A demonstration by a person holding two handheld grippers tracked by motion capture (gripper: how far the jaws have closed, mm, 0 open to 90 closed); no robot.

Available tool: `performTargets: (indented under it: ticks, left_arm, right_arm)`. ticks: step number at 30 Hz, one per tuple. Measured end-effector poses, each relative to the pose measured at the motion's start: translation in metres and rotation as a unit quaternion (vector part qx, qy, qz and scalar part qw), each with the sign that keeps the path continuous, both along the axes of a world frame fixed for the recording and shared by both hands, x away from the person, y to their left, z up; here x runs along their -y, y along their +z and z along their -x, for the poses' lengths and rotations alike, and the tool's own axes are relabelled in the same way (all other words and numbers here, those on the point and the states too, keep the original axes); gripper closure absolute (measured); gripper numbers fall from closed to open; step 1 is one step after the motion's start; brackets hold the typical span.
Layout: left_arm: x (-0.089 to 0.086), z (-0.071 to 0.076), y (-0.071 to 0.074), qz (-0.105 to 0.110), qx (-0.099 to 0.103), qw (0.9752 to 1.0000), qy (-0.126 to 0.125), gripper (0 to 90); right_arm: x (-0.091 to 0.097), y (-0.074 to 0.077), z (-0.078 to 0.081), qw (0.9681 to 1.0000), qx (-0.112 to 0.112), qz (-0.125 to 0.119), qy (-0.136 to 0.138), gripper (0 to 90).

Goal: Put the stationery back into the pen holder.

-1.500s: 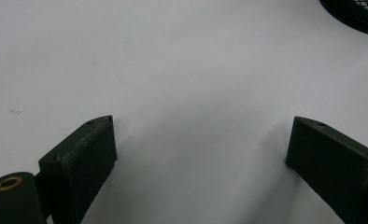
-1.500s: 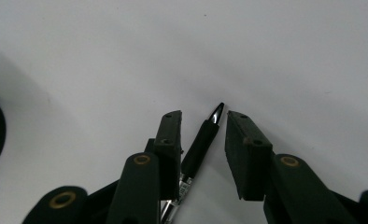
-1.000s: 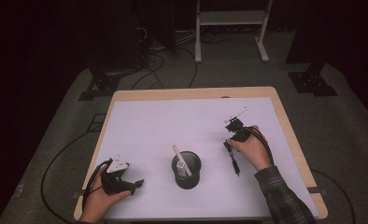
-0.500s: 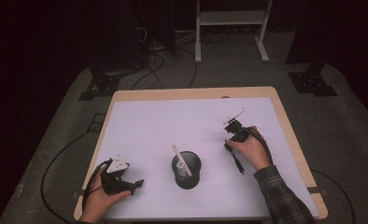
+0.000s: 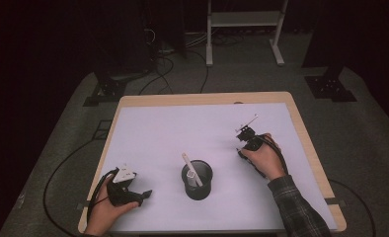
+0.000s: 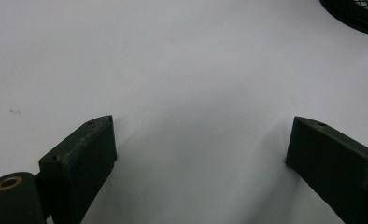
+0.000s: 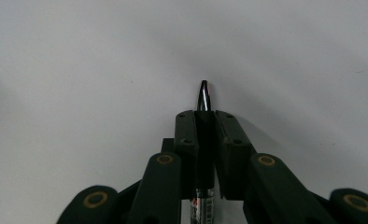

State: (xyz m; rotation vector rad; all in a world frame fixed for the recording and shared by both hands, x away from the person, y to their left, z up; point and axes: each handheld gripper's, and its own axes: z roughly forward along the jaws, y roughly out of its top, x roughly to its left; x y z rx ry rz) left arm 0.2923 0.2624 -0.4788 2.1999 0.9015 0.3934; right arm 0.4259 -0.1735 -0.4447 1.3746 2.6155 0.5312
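Observation:
My right gripper (image 7: 204,116) is shut on a black pen (image 7: 203,95). Its jaws have just been closing, and the pen's shiny tip pokes out past the pads over the white table. In the high view that gripper (image 5: 246,140) sits right of centre, in front of the person's hand. A black mesh cup (image 5: 197,178) stands at the middle front with a white pen (image 5: 189,165) leaning in it. My left gripper (image 5: 142,194) rests at the front left with its jaws wide apart. In its own view the left gripper (image 6: 201,135) has only bare table between its jaws.
The white table top (image 5: 182,128) has a wooden rim (image 5: 306,138). The cup's mesh edge (image 6: 355,11) lies beyond my left gripper. Cables and stand legs (image 5: 210,54) lie on the grey floor behind the table.
Both hands keep their places, and the cup and the white pen stand as before.

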Motion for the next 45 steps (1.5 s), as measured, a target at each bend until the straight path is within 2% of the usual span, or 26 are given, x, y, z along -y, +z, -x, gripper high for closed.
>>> performTargets:
  ticks: [9, 15, 19, 25, 29, 34, 42, 45]
  left_arm:
    - [0.000, 0.000, 0.000, 0.002, 0.001, 1.0000, 0.000, 7.6]
    - [0.000, 0.000, 0.000, 0.002, 0.002, 1.0000, 0.001, 7.6]
    - [0.000, 0.000, 0.000, 0.001, 0.001, 1.0000, 0.000, 7.6]
    - [0.000, 0.000, 0.000, 0.001, 0.001, 1.0000, 0.000, 7.6]
    - [0.000, 0.000, 0.000, 0.002, 0.002, 1.0000, 0.000, 7.6]
    - [0.000, 0.000, 0.000, 0.000, 0.001, 1.0000, 0.000, 7.6]
    - [0.000, 0.000, 0.000, 0.004, 0.002, 1.0000, 0.001, 7.6]
    - [0.000, 0.000, 0.000, 0.003, 0.002, 1.0000, 0.001, 7.6]
  right_arm:
    - [0.002, 0.001, 0.002, 1.0000, 0.004, -0.008, -0.003, 79.4]
    - [0.007, 0.012, 0.007, 0.9994, 0.023, -0.023, -0.007, 79.5]
    - [0.012, 0.020, 0.012, 0.9985, 0.035, -0.043, -0.008, 79.5]
    - [0.016, 0.033, 0.023, 0.9948, 0.056, -0.085, 0.003, 79.4]
    - [0.017, 0.038, 0.031, 0.9903, 0.073, -0.117, 0.014, 79.4]
    - [0.021, 0.046, 0.038, 0.9850, 0.093, -0.144, 0.018, 79.4]
    - [0.022, 0.062, 0.049, 0.9680, 0.123, -0.215, 0.041, 79.4]
    - [0.020, 0.069, 0.053, 0.9629, 0.133, -0.229, 0.049, 79.4]
